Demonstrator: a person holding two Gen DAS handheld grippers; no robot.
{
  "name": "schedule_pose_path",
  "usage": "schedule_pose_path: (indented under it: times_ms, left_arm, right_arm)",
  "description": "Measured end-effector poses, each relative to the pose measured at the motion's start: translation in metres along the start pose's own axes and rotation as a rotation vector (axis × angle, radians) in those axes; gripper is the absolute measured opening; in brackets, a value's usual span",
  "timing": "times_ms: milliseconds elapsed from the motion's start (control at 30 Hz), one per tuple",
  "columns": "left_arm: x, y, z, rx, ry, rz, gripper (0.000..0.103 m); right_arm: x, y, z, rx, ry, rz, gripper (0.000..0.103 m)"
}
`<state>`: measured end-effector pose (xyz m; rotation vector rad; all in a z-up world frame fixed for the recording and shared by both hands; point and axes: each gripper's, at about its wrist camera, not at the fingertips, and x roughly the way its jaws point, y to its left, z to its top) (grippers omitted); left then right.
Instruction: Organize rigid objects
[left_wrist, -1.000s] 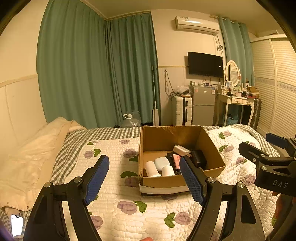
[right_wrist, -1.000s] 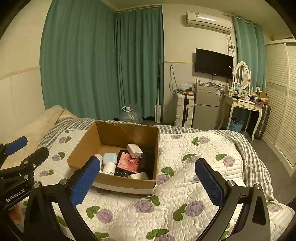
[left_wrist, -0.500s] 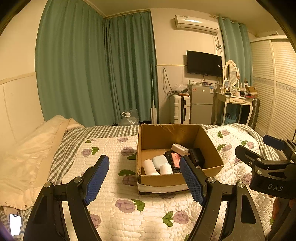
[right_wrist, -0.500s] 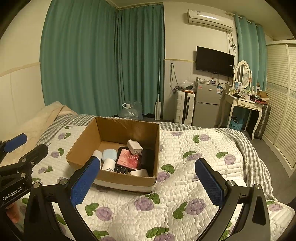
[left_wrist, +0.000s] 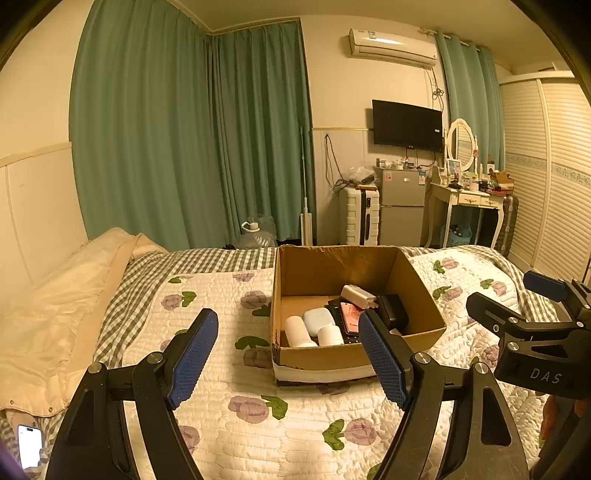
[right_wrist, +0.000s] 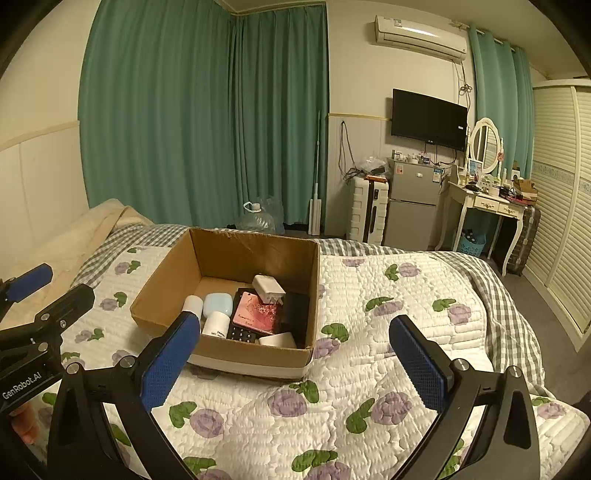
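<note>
Both hand-held grippers, left (left_wrist: 288, 354) and right (right_wrist: 295, 360), spread, empty; cardboard box (right_wrist: 255, 356) ahead holds items, probably all; stage unclear

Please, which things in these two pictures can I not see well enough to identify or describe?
- Left wrist view: the left gripper has its right finger covering part of the cardboard box.
- Right wrist view: the black keypad device is mostly under the pink case.
- Right wrist view: the white bottle has print too small to read.
- Left wrist view: the phone is cut by the edge.
</note>
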<state>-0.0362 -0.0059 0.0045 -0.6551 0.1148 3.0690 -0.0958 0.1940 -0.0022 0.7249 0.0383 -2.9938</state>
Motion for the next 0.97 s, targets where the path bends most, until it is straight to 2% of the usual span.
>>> schedule_pose_path:
  times_ms: [967]
  left_arm:
    - [0.0021,-0.0028,-0.0042,0.006,0.012,0.007,0.081]
  right_arm:
    - [0.003,0.0001,-0.0026,0.008,0.016,-0.011,0.103]
